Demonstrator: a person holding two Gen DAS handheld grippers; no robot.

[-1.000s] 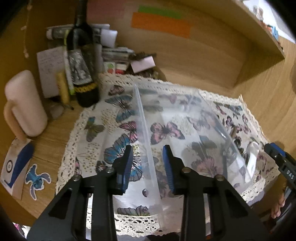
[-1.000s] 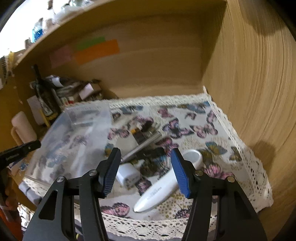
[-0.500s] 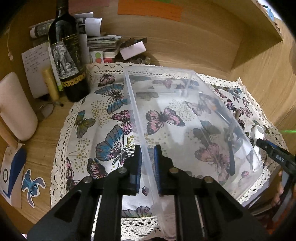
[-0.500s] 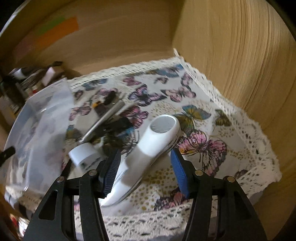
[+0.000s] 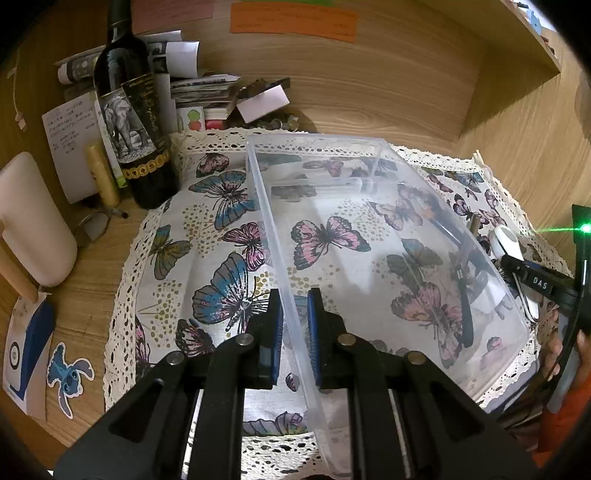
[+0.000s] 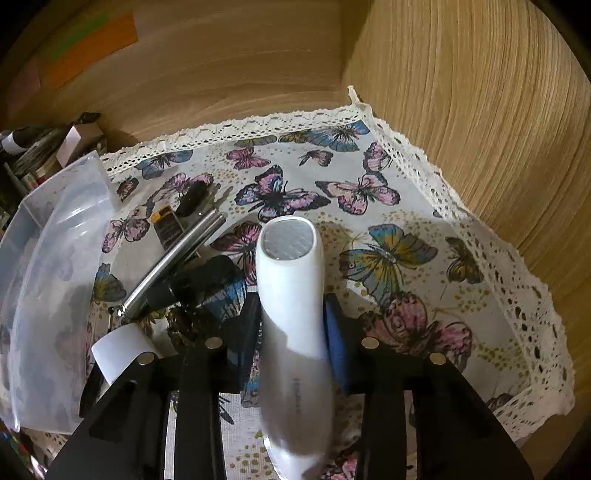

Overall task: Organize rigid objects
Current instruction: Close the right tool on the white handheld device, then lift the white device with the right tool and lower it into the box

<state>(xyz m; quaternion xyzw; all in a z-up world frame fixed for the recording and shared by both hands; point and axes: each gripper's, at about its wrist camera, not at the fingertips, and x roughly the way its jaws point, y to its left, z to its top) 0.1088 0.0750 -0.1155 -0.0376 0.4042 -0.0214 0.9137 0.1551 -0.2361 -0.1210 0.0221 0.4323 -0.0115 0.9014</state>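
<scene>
Left wrist view: left gripper (image 5: pixel 294 334) clamps the clear bin (image 5: pixel 388 236) wall; right gripper (image 6: pixel 291 332), closing, seemingly grips the white device (image 6: pixel 291 295).

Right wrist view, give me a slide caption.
Right gripper closing its fingers around a white handheld device on the butterfly cloth.

Wooden desk alcove (image 5: pixel 388 92) with orange note (image 5: pixel 293 21) on back wall.

We read a home desk nook, wood-panelled walls (image 6: pixel 480 110), lace-edged butterfly cloth (image 5: pixel 221 206), wine bottle (image 5: pixel 133 122), stacked papers (image 5: pixel 199 88), sticky notes (image 5: pixel 295 16), cartoon sticker (image 5: pixel 70 373)
</scene>
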